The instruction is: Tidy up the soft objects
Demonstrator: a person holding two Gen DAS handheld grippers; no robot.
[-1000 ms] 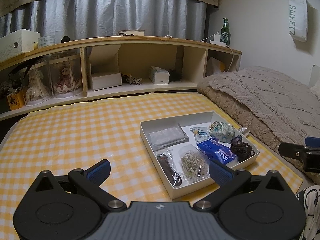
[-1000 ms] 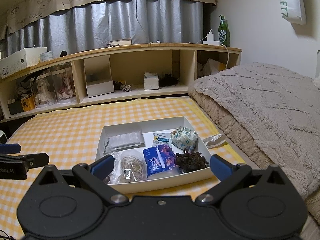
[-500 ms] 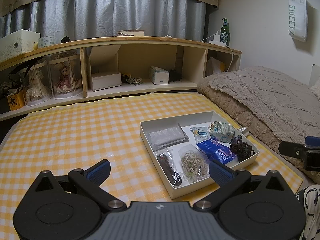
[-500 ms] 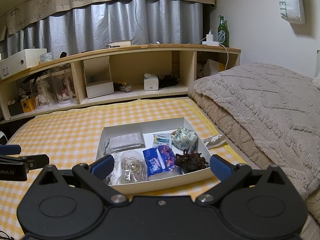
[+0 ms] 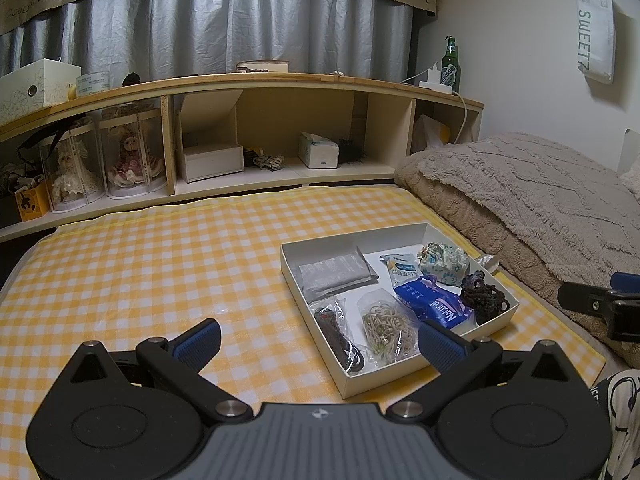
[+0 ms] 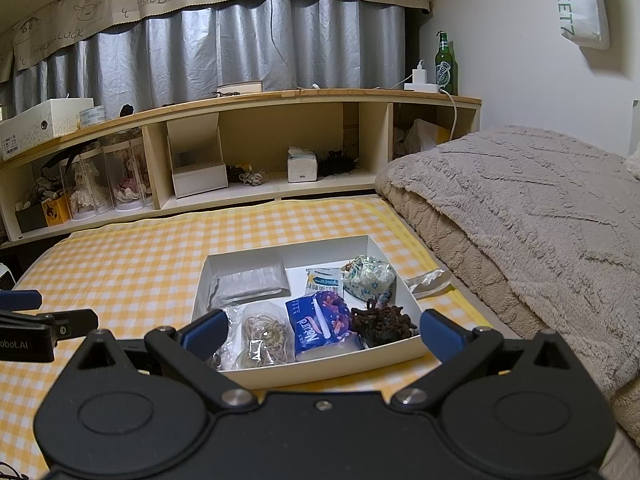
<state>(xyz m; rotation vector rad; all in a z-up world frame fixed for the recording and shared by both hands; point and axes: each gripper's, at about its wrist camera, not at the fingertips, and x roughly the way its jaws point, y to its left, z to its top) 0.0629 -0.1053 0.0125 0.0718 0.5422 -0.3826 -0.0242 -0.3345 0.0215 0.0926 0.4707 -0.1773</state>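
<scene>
**Both hand-held grippers wide apart, box of soft things just ahead**

Your left hand-held gripper [image 5: 318,340] is spread wide and holds nothing. It hangs over the yellow checked cloth [image 5: 160,264], with the white box [image 5: 380,382] a little ahead and to its right. Your right hand-held gripper [image 6: 322,330] is spread wide too, and it is empty. It hangs right in front of the near wall of the box [image 6: 320,368].

All the soft things lie inside the box. At the near edge you can see a dark thing in a clear bag [image 5: 340,340], then a clear bag of rubber bands [image 6: 266,338], then a blue pack [image 6: 320,320], then a dark knitted bundle [image 6: 382,322]. Behind them lie a flat grey packet [image 6: 250,284], a small white and blue packet [image 6: 324,280] and a little flowered pouch [image 6: 370,278]. The pouch touches the far right wall of the box.

Just outside the box on the right, a bit of clear wrapper [image 6: 430,280] lies on the cloth. Beside that is a fluffy beige blanket [image 6: 540,216] on the bed.

Far back stands a wooden shelf [image 6: 280,98]. It holds dolls in clear cases [image 5: 102,160], a tissue pack [image 6: 302,164] and a green bottle [image 6: 444,64] on top. Grey curtains [image 6: 240,44] hang behind it.
</scene>
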